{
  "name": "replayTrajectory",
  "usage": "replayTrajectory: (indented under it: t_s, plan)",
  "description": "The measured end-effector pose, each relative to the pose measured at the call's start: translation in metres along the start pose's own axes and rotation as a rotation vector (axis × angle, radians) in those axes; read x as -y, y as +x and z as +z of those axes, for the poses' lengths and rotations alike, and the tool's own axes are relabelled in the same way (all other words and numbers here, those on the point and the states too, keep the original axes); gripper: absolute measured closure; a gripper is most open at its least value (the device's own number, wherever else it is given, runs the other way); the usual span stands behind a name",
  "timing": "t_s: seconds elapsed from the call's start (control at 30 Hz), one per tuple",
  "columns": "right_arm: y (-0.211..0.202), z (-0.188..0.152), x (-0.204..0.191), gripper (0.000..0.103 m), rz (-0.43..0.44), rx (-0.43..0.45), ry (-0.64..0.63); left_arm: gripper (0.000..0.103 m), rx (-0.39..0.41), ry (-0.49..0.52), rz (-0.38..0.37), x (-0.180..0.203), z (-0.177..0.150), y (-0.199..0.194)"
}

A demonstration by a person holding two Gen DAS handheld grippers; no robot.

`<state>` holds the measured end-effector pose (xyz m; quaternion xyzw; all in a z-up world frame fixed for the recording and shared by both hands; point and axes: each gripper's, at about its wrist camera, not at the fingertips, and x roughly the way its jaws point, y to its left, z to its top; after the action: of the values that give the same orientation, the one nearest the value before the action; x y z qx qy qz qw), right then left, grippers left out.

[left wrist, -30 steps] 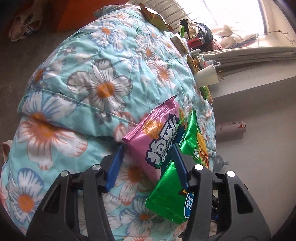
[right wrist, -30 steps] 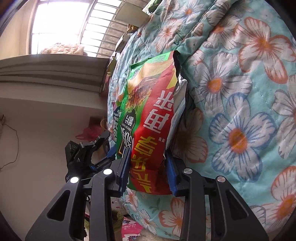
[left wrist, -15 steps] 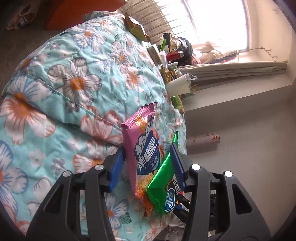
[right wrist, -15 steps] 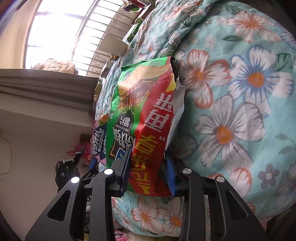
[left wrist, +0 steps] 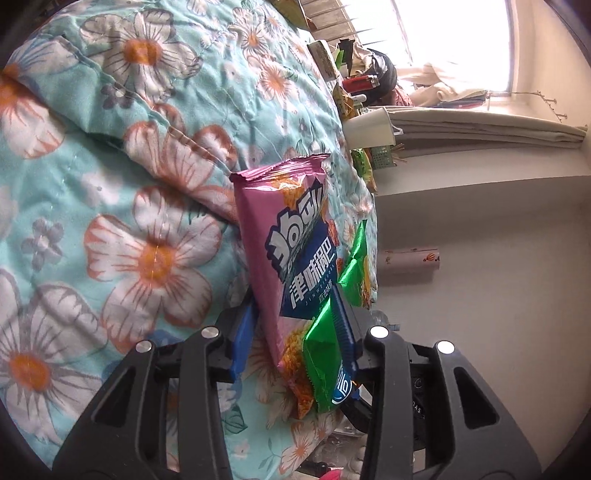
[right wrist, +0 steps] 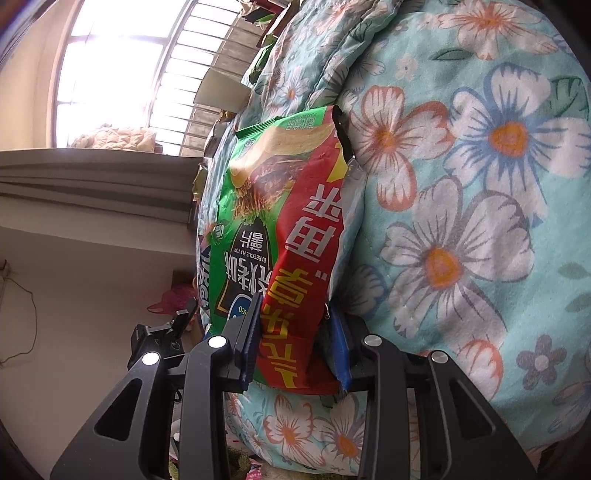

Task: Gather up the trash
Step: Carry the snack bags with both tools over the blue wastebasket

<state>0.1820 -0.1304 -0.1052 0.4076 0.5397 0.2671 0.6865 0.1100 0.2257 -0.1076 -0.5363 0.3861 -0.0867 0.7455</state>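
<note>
A pink snack bag (left wrist: pixel 288 254) lies on the flowered quilt (left wrist: pixel 147 184) at the bed's edge. My left gripper (left wrist: pixel 295 332) has this bag between its blue pads. The jaws are closing, and both pads touch the bag's sides. A green foil wrapper (left wrist: pixel 321 365) overlaps the right pad. In the right wrist view a red and green chip bag (right wrist: pixel 295 221) stands upright against the quilt (right wrist: pixel 461 221). My right gripper (right wrist: pixel 291 347) is shut on its lower end. The left gripper's black body (right wrist: pixel 162 339) shows at the left, beside that bag.
A white paper cup (left wrist: pixel 369 127) and several wrappers and small items crowd the bed's far edge below the window (left wrist: pixel 454 33). A pale wall (left wrist: pixel 480 277) with a pink roll (left wrist: pixel 410 258) runs to the right. A pink bag (right wrist: pixel 173 299) lies on the floor.
The left gripper slid in along the pink bag and its jaws narrowed onto it. The right gripper kept its hold on the chip bag and shifted a little along the quilt.
</note>
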Motion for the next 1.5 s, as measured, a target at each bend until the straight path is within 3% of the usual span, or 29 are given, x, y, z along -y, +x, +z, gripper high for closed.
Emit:
replayTrajectory:
  t_s: [0.1, 0.4, 0.6, 0.8, 1.23, 1.5]
  plan:
    - [-0.007, 0.003, 0.008, 0.071, 0.028, 0.006, 0.006, 0.085, 0.008, -0.007, -0.016, -0.001, 0.004, -0.003]
    - [-0.048, 0.012, 0.025, 0.074, 0.098, 0.069, 0.008, 0.099, 0.054, 0.076, 0.001, 0.020, 0.013, -0.014]
    - [-0.092, 0.017, 0.031, 0.075, 0.146, 0.156, -0.022, 0.102, 0.075, 0.182, -0.009, 0.058, 0.009, -0.015]
    - [-0.146, 0.022, 0.049, 0.075, 0.208, 0.263, -0.016, 0.103, 0.063, 0.327, -0.064, 0.114, -0.002, -0.005]
    - [-0.261, 0.009, 0.151, 0.075, 0.288, 0.563, 0.186, 0.103, -0.057, 0.556, -0.238, 0.229, -0.057, 0.060]
    - [-0.274, 0.007, 0.245, 0.075, 0.387, 0.683, 0.455, 0.103, -0.149, 0.654, -0.272, 0.270, -0.099, 0.114]
